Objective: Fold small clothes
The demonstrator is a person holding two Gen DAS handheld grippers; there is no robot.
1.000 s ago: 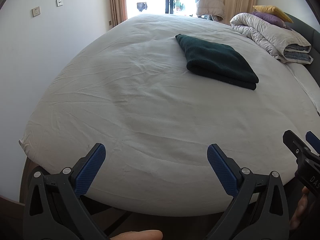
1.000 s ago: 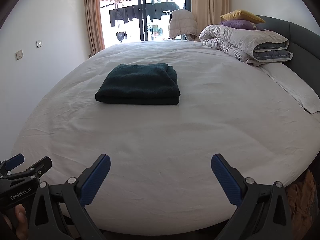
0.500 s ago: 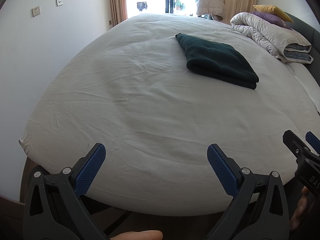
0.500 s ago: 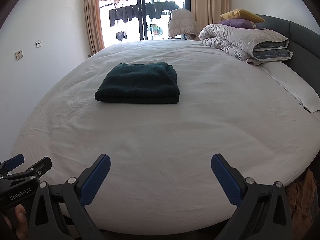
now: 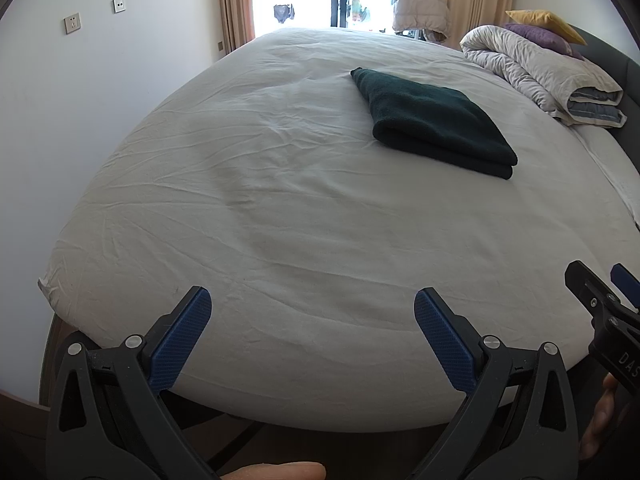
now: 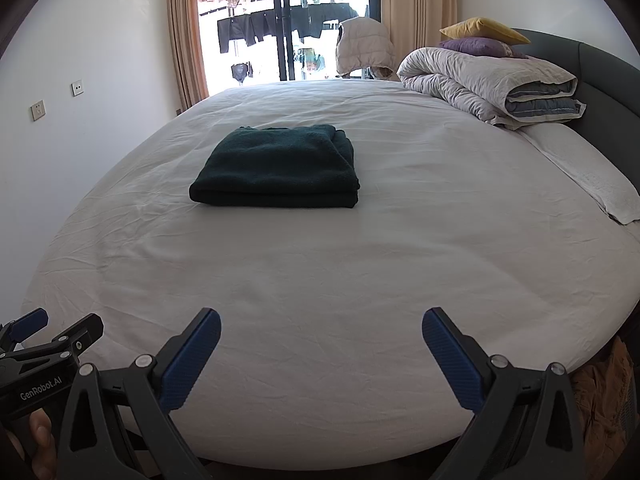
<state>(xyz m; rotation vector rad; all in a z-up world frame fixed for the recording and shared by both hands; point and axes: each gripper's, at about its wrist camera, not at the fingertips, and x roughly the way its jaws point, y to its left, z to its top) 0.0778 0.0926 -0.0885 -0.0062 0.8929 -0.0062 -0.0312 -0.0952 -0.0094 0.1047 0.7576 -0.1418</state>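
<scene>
At the near edge of the bed point(image 6: 320, 280) I hold both grippers low, side by side. My left gripper point(image 5: 312, 320) has its blue-padded fingers point(image 5: 182, 338) spread wide with only bare sheet between them, and nothing is gripped. My right gripper point(image 6: 322, 344) is spread just as wide over the same white sheet, also empty. In the left wrist view the right gripper's black body pokes in at the right border; in the right wrist view the left one shows at the lower left corner, a bit of a hand wrapped around its handle.

Out beyond the fingertips lies the folded dark green garment point(image 6: 280, 168), flat on the sheet toward the middle of the bed, well apart from both grippers. From the right wrist camera it sits ahead and slightly left of centre, its folded edge facing me. From the left wrist camera the same garment point(image 5: 432, 120) lies ahead and off to the right, turned at an angle.

Farther back, a rolled grey duvet point(image 6: 488, 84) rests against the headboard point(image 6: 600, 64), with a purple cushion point(image 6: 476, 46) and a yellow cushion point(image 6: 484, 28) stacked on top.
</scene>
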